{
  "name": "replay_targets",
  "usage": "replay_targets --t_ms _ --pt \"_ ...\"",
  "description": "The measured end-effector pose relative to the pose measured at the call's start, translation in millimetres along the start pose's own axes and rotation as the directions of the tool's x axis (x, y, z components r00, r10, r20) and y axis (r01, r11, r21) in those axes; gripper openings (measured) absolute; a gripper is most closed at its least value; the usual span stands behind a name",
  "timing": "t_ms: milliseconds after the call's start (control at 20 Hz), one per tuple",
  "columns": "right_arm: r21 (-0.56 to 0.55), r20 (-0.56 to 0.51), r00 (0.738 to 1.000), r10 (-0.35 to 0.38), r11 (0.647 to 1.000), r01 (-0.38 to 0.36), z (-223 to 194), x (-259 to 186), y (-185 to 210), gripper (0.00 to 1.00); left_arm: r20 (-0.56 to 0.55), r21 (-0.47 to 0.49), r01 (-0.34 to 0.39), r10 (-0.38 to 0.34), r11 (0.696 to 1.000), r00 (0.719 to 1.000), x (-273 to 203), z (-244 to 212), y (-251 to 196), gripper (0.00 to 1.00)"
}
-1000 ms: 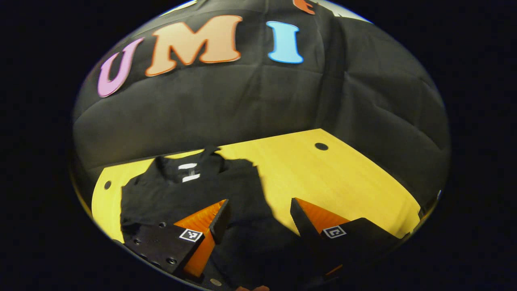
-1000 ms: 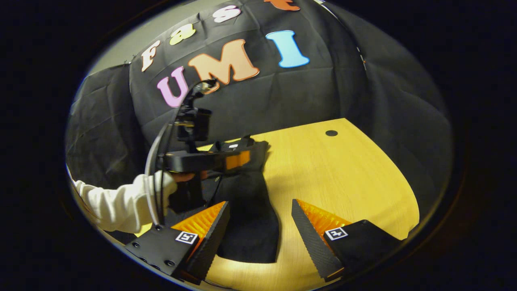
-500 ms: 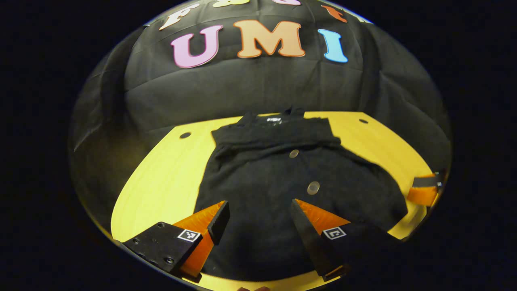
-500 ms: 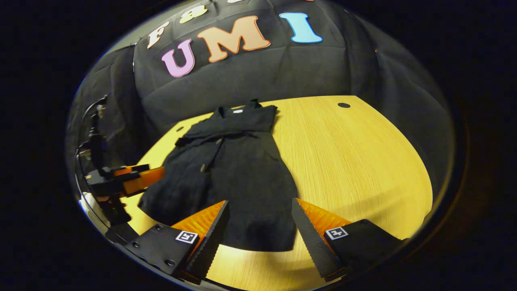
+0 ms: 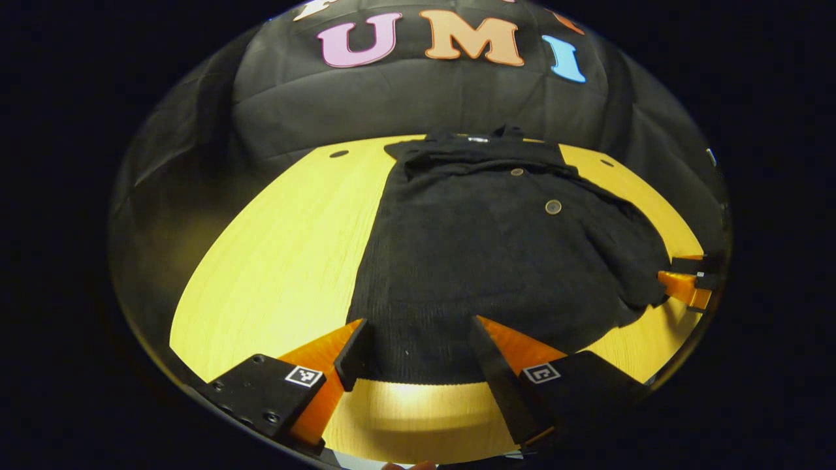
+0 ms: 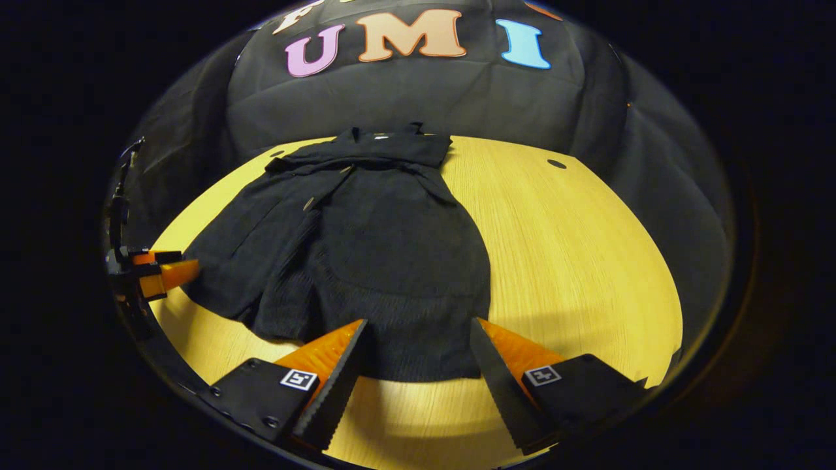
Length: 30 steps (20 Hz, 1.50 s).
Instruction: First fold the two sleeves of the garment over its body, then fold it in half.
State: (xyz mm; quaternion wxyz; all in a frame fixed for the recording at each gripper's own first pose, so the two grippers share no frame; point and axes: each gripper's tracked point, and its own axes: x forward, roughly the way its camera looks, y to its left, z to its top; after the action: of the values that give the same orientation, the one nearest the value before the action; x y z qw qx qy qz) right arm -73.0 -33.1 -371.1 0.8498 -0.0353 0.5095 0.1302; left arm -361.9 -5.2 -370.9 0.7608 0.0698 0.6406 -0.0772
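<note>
Both grippers have been drawn back to the table's (image 6: pixel 588 248) near edge. The garment (image 6: pixel 366 261), sleeves folded, lies mid-table. The left gripper (image 5: pixel 418 356) and right gripper (image 6: pixel 418 356) are held wide, empty. The hem may be pinched unevenly, skewing the half-fold.

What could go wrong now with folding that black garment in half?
The garment lies with both sleeves folded in, and both grippers, left and right, sit open at its near hem. Lifting that hem might let the loosely laid sleeves slip out. Uneven pulls could skew the fold or drag it across the table.
</note>
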Motion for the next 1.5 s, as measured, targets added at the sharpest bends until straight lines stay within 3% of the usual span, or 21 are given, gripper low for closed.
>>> replay_targets --t_ms 250,350,400,600,650,700,750,950,1100,1200,1350,1500 --pt "0.007 0.018 1.000 0.022 1.000 -0.022 3.7 3.0 6.5 0.96 -0.004 -0.035 0.030 -0.030 0.999 1.000 6.1 -2.2 -7.0 0.94" --pt "-0.003 0.023 0.999 0.037 0.999 -0.037 4.7 5.2 15.6 0.84 0.007 -0.015 0.063 -0.063 0.998 0.998 7.8 1.3 -18.7 0.86" --pt "-0.007 0.031 0.999 0.040 0.999 -0.039 6.7 4.8 20.1 0.67 0.015 -0.004 0.074 -0.074 0.997 0.997 9.4 3.3 -24.5 0.70" --pt "-0.019 0.027 0.999 0.047 0.999 -0.047 11.0 4.4 30.4 0.30 0.019 0.030 0.043 -0.043 0.999 0.999 17.4 8.0 -32.6 0.08" --pt "-0.029 0.022 0.999 0.049 0.998 -0.048 12.3 3.4 30.2 0.22 0.021 0.037 0.040 -0.040 0.999 0.999 18.6 9.9 -34.3 0.04" --pt "-0.040 0.026 0.999 0.044 0.998 -0.042 14.3 1.9 28.8 0.23 0.017 0.033 0.043 -0.044 0.999 0.999 19.3 11.0 -34.3 0.02" --pt "-0.059 0.022 0.999 0.037 0.998 -0.036 13.9 4.7 29.3 0.15 0.013 0.024 0.048 -0.048 0.999 0.999 19.9 12.2 -34.0 0.01" --pt "-0.116 0.042 0.998 0.043 0.993 -0.038 31.6 -6.9 25.8 0.14 0.010 0.009 0.026 -0.026 1.000 1.000 17.7 23.2 -23.0 0.00" --pt "-0.106 0.105 0.993 0.046 0.994 -0.035 67.9 -14.8 15.2 0.15 0.056 -0.031 0.021 -0.019 0.999 0.998 13.7 54.5 -18.6 0.00" --pt "-0.054 0.150 0.987 0.060 0.997 -0.053 99.2 -22.5 8.1 0.07 0.094 -0.055 0.025 -0.020 0.998 0.995 14.5 82.3 -21.0 0.00" --pt "0.010 0.201 0.976 0.086 0.996 -0.090 141.8 -20.4 -1.0 0.07 0.147 -0.077 0.043 -0.031 0.996 0.989 19.4 126.4 -26.5 0.00" --pt "-0.009 0.219 0.971 0.100 0.995 -0.101 170.3 -15.0 -11.3 0.07 0.180 -0.082 0.051 -0.035 0.995 0.983 28.9 158.1 -32.0 0.00"
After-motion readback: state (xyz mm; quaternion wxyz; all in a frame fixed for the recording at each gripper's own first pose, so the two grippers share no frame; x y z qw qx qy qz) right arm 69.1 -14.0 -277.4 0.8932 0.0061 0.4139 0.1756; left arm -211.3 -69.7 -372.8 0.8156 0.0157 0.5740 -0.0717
